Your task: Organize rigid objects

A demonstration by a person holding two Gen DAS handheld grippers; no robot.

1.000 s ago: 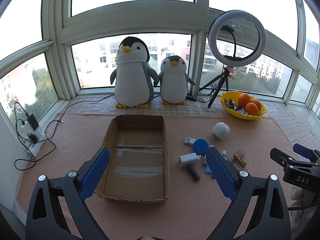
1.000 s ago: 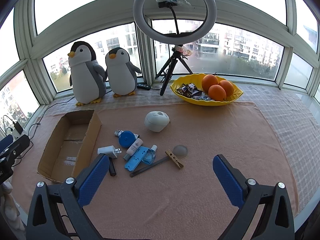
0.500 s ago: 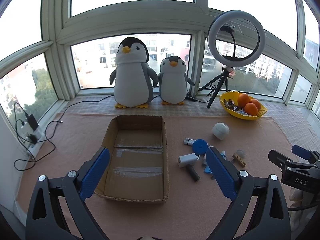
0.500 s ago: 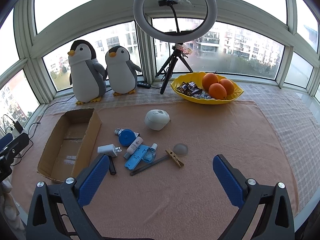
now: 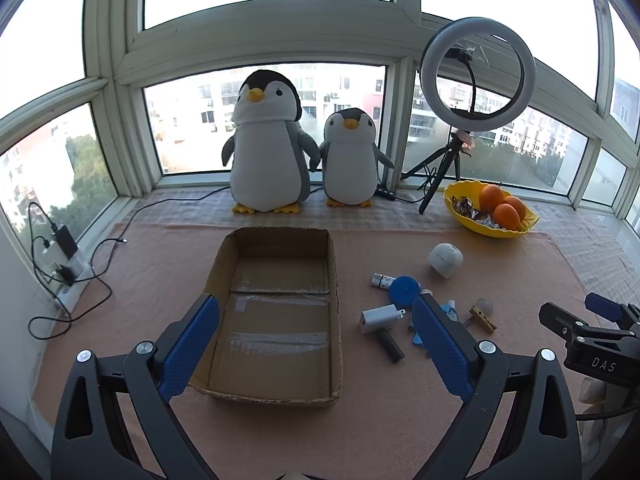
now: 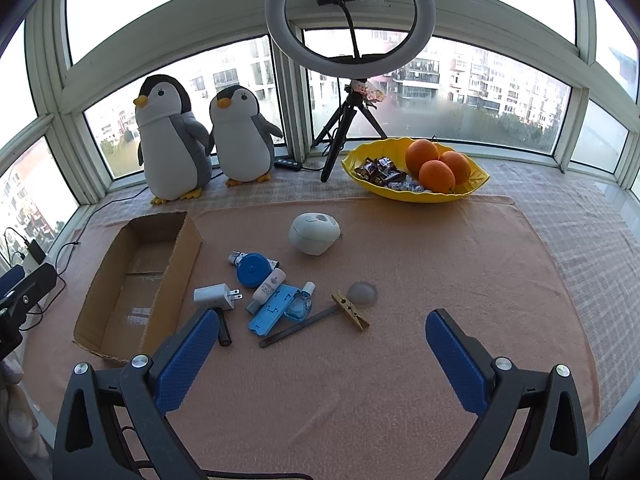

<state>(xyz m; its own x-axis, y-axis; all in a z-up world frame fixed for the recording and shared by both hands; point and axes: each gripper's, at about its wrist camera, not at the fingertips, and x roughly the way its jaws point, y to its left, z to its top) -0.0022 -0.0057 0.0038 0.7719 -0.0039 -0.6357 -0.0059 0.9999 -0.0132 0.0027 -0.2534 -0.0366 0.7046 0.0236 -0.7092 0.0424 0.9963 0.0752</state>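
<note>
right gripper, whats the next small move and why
Probably ease the right gripper forward and down toward the white charger. Its jaws are open and empty, the cardboard box holds nothing, and the charger lies nearest the box.

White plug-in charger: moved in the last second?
No. The white plug-in charger keeps the same gap from the brown cardboard box wall in the right wrist view; only the camera drifted slightly.

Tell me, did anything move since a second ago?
Hardly anything. The left gripper and right gripper stay open and hold nothing, with only a tiny drift in view. The cardboard box is still empty, and the small items, like the charger, haven't moved.
</note>
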